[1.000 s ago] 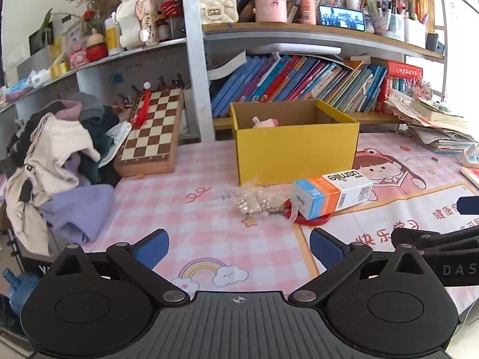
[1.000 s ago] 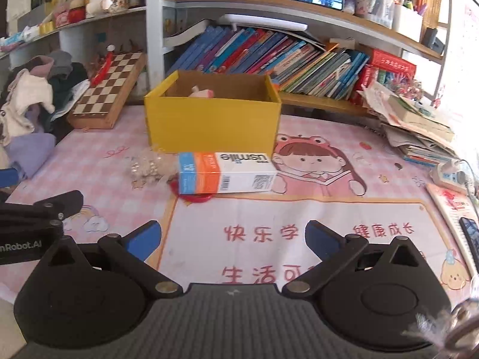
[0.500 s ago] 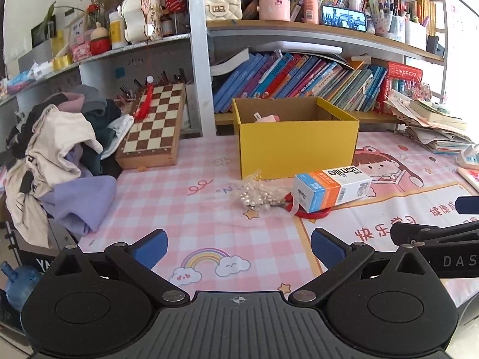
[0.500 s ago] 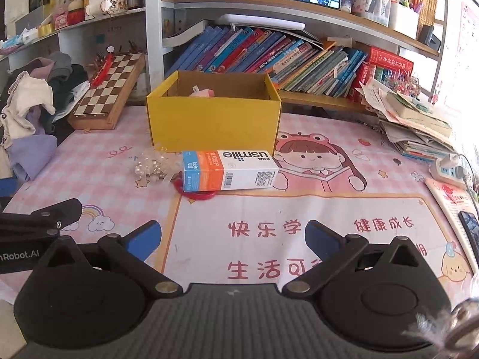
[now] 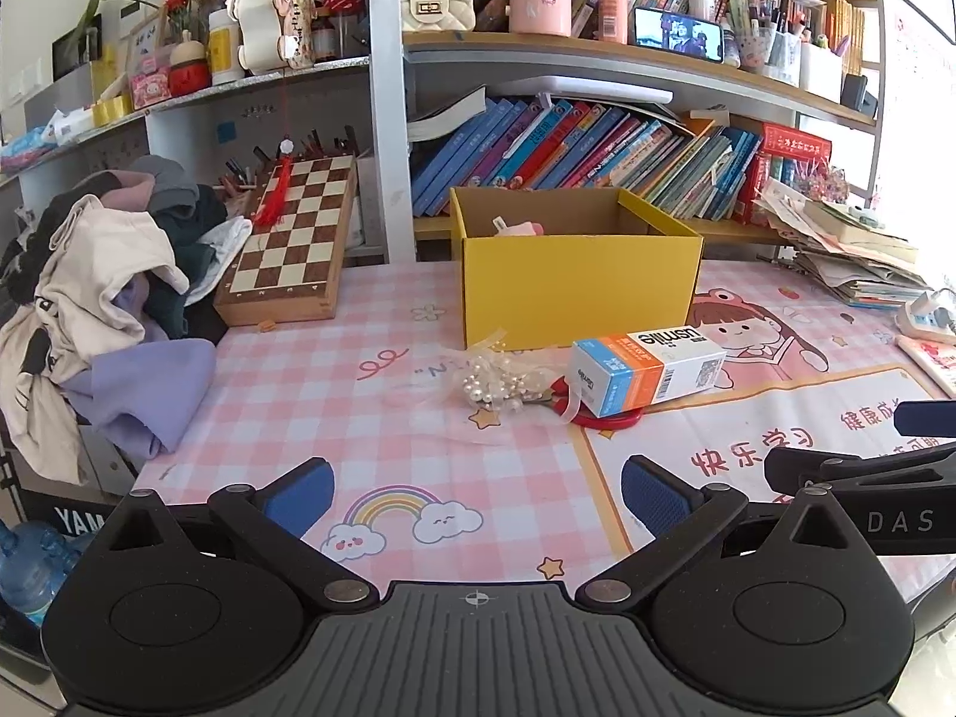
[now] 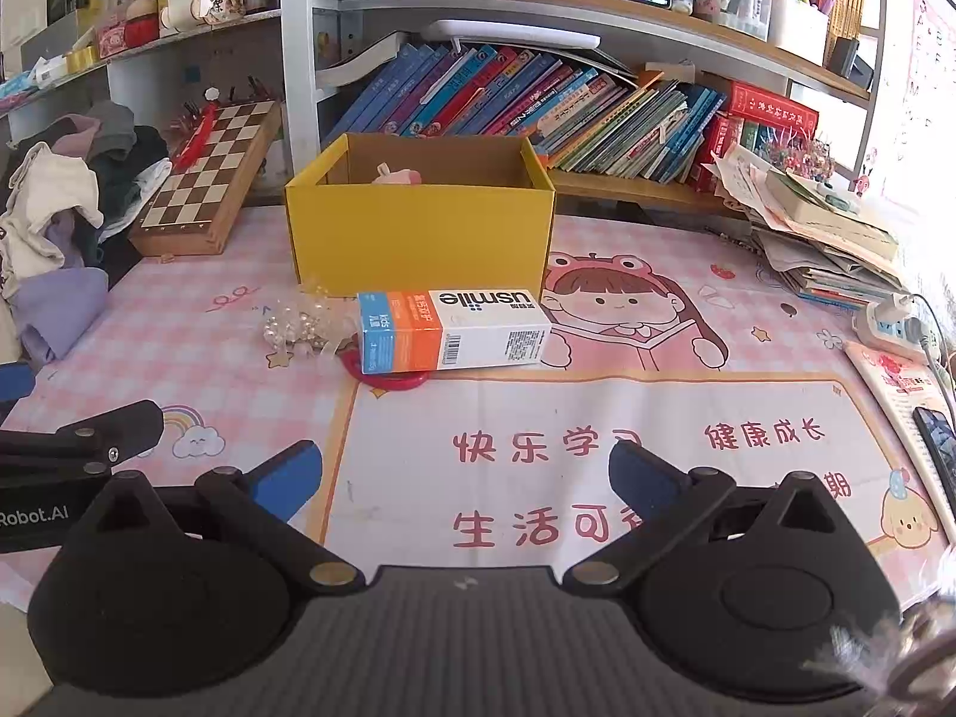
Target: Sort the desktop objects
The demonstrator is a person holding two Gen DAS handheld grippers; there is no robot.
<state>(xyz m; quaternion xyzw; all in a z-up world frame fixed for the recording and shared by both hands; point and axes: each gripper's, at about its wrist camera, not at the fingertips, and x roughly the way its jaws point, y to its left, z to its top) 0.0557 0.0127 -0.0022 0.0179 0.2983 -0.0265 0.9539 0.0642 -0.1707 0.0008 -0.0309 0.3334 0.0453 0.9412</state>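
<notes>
Left wrist view: the left gripper (image 5: 475, 487) hung wide open and empty over the near edge of the table (image 5: 382, 412). The box (image 5: 648, 369) lay ahead and to the right of it, flat on its side, long axis running left to right and slanting a little away at its right end. Its near-left end rested on a red ring (image 5: 600, 415). The bead bag (image 5: 499, 379) lay just left of the box, nearly straight ahead of the left gripper. Behind both stood the yellow carton (image 5: 576, 293), open-topped, with something pink inside. Compared with a second earlier, the view had pulled back and risen slightly, so more table showed in front.

Right wrist view: the right gripper (image 6: 466, 475) was likewise spread wide, holding nothing. The box (image 6: 454, 330) lay almost dead ahead, broadside on, its long axis across the fingers' line. By my judgement the right gripper sat better lined up for the box, the left for the bag (image 6: 299, 322). The carton (image 6: 418, 233) stood directly behind. Versus the earlier frame, the box looked smaller and farther; nothing on the table had shifted.
</notes>
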